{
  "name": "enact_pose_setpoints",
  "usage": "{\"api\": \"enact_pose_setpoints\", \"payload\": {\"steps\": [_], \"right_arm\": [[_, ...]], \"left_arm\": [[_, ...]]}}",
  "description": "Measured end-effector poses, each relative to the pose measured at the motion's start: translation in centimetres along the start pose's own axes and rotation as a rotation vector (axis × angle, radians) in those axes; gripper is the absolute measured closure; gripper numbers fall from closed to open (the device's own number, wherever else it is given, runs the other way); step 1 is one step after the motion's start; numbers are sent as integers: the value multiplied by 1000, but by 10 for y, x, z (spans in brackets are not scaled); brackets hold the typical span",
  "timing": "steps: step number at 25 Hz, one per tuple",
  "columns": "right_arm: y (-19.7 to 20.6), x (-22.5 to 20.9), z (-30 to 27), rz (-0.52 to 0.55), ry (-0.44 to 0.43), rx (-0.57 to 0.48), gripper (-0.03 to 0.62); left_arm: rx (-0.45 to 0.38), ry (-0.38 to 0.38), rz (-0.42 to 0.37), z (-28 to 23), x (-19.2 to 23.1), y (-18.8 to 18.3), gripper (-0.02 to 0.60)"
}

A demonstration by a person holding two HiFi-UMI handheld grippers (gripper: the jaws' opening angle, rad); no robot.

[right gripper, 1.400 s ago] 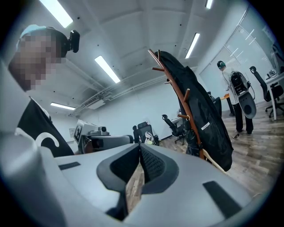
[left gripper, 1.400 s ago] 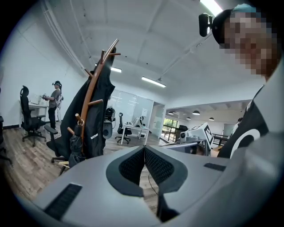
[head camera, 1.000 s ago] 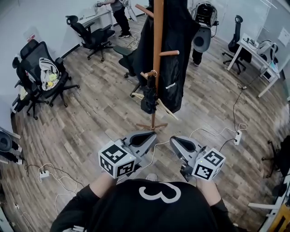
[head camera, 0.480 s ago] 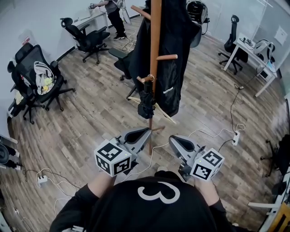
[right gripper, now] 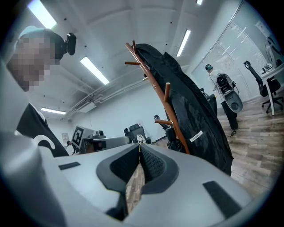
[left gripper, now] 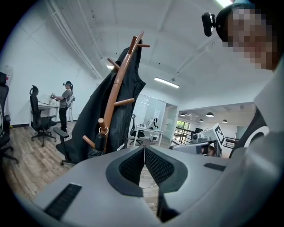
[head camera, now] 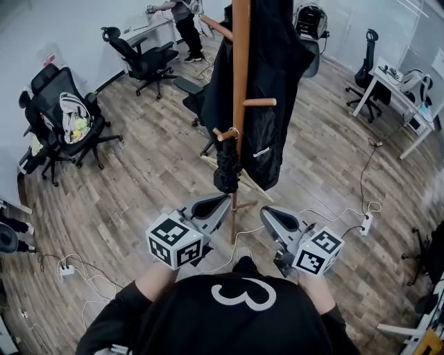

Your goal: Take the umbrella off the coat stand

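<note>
A wooden coat stand point(head camera: 240, 97) rises just ahead of me, with a black coat point(head camera: 270, 83) draped over its right side. A folded black umbrella point(head camera: 227, 165) hangs by a ring from a low peg on the stand's near side. My left gripper point(head camera: 220, 202) is shut and empty, pointing at the stand's foot, a little short of the umbrella. My right gripper point(head camera: 269, 215) is also shut and empty, to the right of the pole. In the left gripper view the umbrella point(left gripper: 98, 144) hangs left of the shut gripper point(left gripper: 144, 148). The right gripper view has the umbrella point(right gripper: 171, 133) right of its gripper point(right gripper: 140, 144).
Black office chairs point(head camera: 66, 118) point(head camera: 142, 59) stand at the left, and another chair point(head camera: 195, 93) sits behind the stand. A person point(head camera: 182, 17) stands at the far desk. Power strips with cables point(head camera: 365, 223) point(head camera: 66, 269) lie on the wood floor. White desks point(head camera: 406, 97) are at the right.
The coat stand and umbrella have drawn nearer to me and both grippers. Both grippers stayed shut.
</note>
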State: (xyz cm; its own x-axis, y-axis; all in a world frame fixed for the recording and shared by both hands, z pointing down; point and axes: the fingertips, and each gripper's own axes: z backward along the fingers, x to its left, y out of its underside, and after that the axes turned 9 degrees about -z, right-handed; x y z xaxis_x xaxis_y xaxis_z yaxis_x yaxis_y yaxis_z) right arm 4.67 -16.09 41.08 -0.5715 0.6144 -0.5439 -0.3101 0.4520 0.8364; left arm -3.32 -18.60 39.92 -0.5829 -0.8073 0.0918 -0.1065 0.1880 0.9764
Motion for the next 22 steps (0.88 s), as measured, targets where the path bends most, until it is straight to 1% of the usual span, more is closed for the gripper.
{"api": "enact_pose_setpoints", "payload": {"steps": [3,10,22], "right_arm": [[-10,-14,-9,-1,-9,7,568],[-26,-44,-27,-2,-25,34,568],[-40,-75,-53,-6,-22,72,568]], "left_arm": [[4,-22,7,-11,13,-2,564],[10,-70,-2,-36,44,-5,563],[25,-154,-24,-60,98,0,562]]}}
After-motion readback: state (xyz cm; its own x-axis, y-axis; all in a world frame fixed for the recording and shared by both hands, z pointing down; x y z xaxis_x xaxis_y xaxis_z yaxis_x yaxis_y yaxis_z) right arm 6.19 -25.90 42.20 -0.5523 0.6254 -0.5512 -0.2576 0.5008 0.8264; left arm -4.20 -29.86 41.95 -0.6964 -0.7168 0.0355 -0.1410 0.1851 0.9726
